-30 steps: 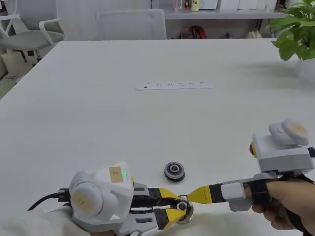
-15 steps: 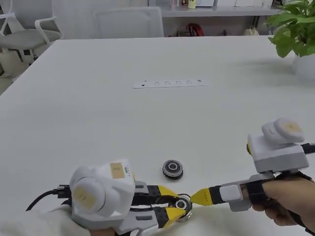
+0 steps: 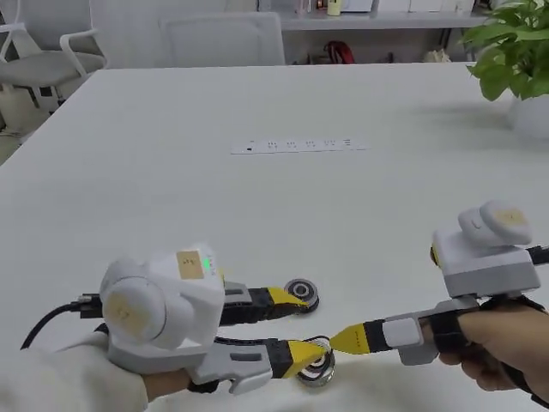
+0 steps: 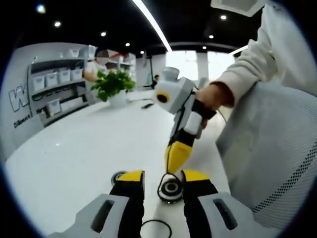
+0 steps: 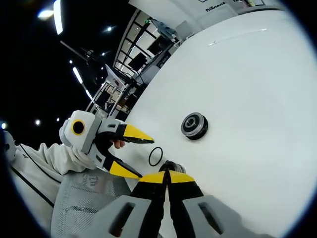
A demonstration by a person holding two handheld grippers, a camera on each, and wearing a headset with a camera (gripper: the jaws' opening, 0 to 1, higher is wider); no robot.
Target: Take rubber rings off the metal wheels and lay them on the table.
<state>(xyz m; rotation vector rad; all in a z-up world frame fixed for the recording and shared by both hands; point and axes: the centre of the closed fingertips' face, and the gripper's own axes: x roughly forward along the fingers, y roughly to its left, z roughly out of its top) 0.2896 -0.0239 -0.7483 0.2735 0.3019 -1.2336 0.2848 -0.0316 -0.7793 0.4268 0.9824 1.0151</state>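
A metal wheel (image 3: 316,369) lies at the table's near edge; in the left gripper view this wheel (image 4: 171,190) sits between my open left gripper's (image 4: 163,176) yellow jaws, untouched by either. My right gripper (image 3: 333,343) comes in from the right, its tips shut on a thin black rubber ring (image 4: 161,181) that stretches up off the wheel. From the right gripper view, the shut right gripper (image 5: 167,176) hides most of that wheel (image 5: 172,165). A second wheel (image 3: 302,292) with its ring on lies just beyond the left gripper (image 3: 302,324).
A loose black ring (image 5: 155,155) lies flat on the table between the left gripper (image 5: 144,157) and the near wheel. A white power strip (image 3: 298,146) sits mid-table. A potted plant (image 3: 510,51) stands far right, and chairs (image 3: 225,39) stand behind the table.
My left gripper was shut around the near wheel; now its jaws have spread open and let it go. The right gripper stays shut at the wheel.
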